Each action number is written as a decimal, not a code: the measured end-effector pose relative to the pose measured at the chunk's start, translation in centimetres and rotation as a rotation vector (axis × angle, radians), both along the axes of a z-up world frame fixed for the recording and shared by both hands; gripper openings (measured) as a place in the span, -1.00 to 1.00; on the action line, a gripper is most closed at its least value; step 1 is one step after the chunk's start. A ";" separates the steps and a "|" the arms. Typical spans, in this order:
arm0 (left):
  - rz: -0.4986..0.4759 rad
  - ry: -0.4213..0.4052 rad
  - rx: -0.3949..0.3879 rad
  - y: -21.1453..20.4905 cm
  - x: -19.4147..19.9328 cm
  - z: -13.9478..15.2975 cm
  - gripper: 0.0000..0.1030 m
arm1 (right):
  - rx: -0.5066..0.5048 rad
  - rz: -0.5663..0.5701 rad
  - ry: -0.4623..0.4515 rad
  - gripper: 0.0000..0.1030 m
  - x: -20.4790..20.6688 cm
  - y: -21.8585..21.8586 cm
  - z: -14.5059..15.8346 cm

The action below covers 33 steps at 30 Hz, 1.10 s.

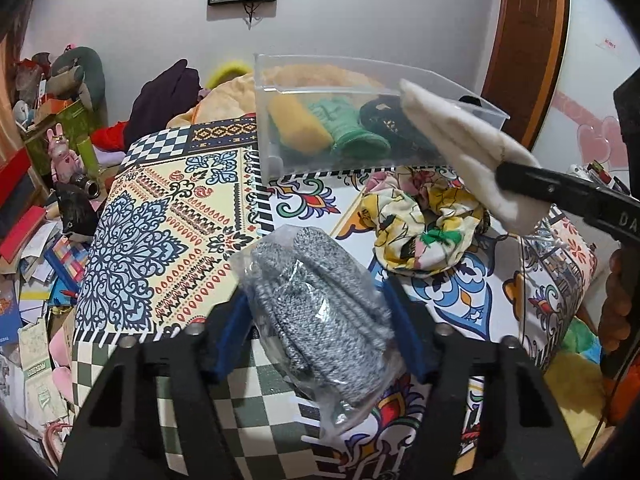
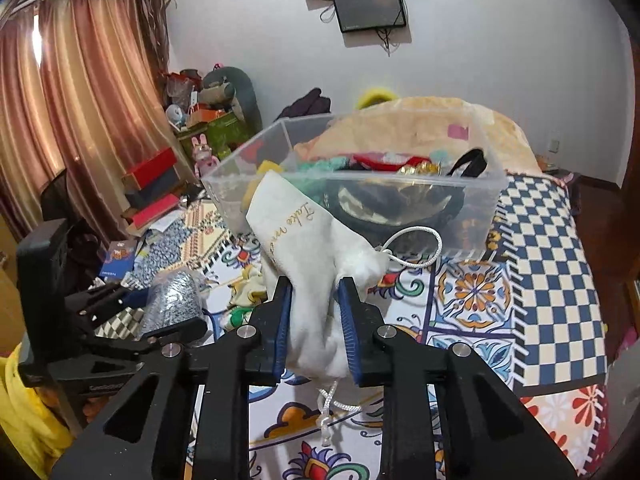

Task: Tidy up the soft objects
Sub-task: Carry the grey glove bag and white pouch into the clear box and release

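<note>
My left gripper [image 1: 320,300] is shut on a grey knitted item in a clear plastic bag [image 1: 320,300], held above the patterned bedspread; it also shows in the right wrist view [image 2: 172,300]. My right gripper [image 2: 314,304] is shut on a white drawstring pouch [image 2: 304,240] with gold lettering, lifted in front of the clear plastic bin [image 2: 476,184]. In the left wrist view the pouch [image 1: 452,140] overlaps the bin's near right corner [image 1: 264,120]. The bin holds a yellow item [image 1: 296,124], a green knit item [image 1: 348,132] and a black item [image 1: 384,120].
A floral yellow cloth [image 1: 424,224] lies crumpled on the bedspread [image 1: 160,220] in front of the bin. Clutter of boxes, books and toys [image 1: 48,160] fills the floor left of the bed. A beige blanket [image 2: 432,120] lies behind the bin.
</note>
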<state>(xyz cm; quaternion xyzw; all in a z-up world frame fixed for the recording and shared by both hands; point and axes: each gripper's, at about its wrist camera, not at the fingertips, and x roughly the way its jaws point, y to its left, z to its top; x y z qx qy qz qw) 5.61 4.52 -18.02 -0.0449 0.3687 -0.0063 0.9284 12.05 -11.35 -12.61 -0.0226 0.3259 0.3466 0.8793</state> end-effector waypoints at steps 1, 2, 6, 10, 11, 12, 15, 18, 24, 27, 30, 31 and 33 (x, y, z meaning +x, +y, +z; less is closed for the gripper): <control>0.004 -0.005 -0.004 0.1 -0.1 0.2 0.03 | 0.006 -0.001 -0.006 -0.59 -0.1 -0.1 0.3; 0.007 -0.008 -0.007 0.3 -0.1 0.5 -0.01 | 0.012 -0.005 -0.015 -0.59 -0.2 -0.3 0.6; 0.018 -0.023 -0.020 1.0 0.0 1.4 -0.24 | 0.033 -0.020 -0.044 -0.59 -0.2 -0.9 1.7; 0.024 -0.052 -0.035 1.6 0.2 2.6 -0.27 | 0.055 -0.043 -0.076 -0.59 -0.2 -1.7 3.1; 0.023 -0.059 -0.038 1.6 0.3 2.9 -0.28 | 0.060 -0.050 -0.086 -0.59 -0.2 -1.9 3.5; 0.025 -0.069 -0.039 1.8 0.4 3.3 -0.28 | 0.063 -0.053 -0.093 -0.59 -0.2 -2.0 3.7; 0.022 -0.104 -0.041 1.8 0.9 4.8 -0.28 | 0.069 -0.069 -0.124 -0.59 -0.1 -2.4 4.7; 0.007 -0.151 -0.035 1.3 1.5 6.8 -0.28 | 0.068 -0.086 -0.151 -0.59 0.2 -2.8 5.5; -0.011 -0.237 -0.025 0.5 3.7 10.3 -0.28 | 0.091 -0.129 -0.173 -0.59 1.9 -3.3 6.2; -0.010 -0.258 -0.022 0.3 4.9 11.1 -0.28 | 0.086 -0.141 -0.182 -0.59 2.7 -3.0 6.3; -0.005 -0.269 -0.023 0.2 6.0 11.6 -0.28 | 0.082 -0.145 -0.187 -0.59 3.5 -2.5 6.6; -0.001 -0.269 -0.025 0.2 6.6 11.7 -0.28 | 0.081 -0.145 -0.189 -0.59 3.5 -2.5 6.6; 0.003 -0.266 -0.032 0.2 7.5 11.8 -0.28 | 0.077 -0.144 -0.192 -0.59 4.1 -2.2 6.8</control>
